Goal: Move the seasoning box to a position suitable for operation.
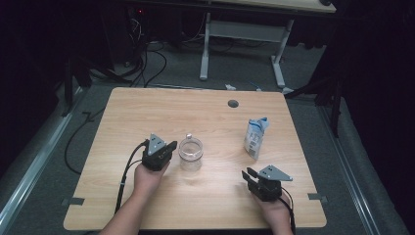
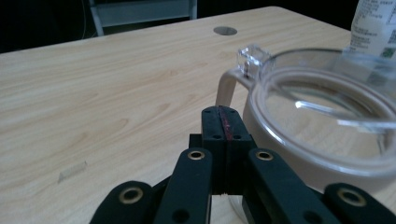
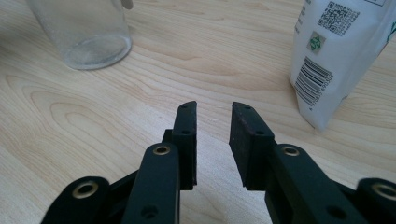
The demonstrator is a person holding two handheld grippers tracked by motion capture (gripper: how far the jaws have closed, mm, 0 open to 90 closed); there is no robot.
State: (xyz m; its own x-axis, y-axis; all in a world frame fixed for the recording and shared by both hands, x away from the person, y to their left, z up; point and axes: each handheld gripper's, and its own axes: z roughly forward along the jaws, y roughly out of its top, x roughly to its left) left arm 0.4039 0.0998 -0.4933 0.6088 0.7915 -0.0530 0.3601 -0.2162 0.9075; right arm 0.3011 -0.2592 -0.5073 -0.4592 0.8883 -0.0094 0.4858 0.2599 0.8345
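From above, the left gripper [image 1: 163, 148] sat just beside the clear jar [image 1: 190, 153] near the middle of the table [image 1: 147, 105], while the right gripper [image 1: 250, 174] waited well apart, nearer the front edge, with the white pouch [image 1: 256, 137] standing beyond it. Open wood lay all round, the near edge being the only tight spot for the right hand. Along the left gripper [image 2: 223, 122] view, the jaws were pressed together, empty, their tips right at the jar [image 2: 322, 135] rim by its hinged clasp; whether they touched the glass was hard to say. Looked like steadying or lining up on the jar. Over to the right gripper [image 3: 213, 122] view: jaws spread, nothing between them, the pouch [image 3: 334, 56] ahead to one side, the jar [image 3: 84, 32] farther off. Next move probably called for that hand to swing toward the pouch and close on it squarely.
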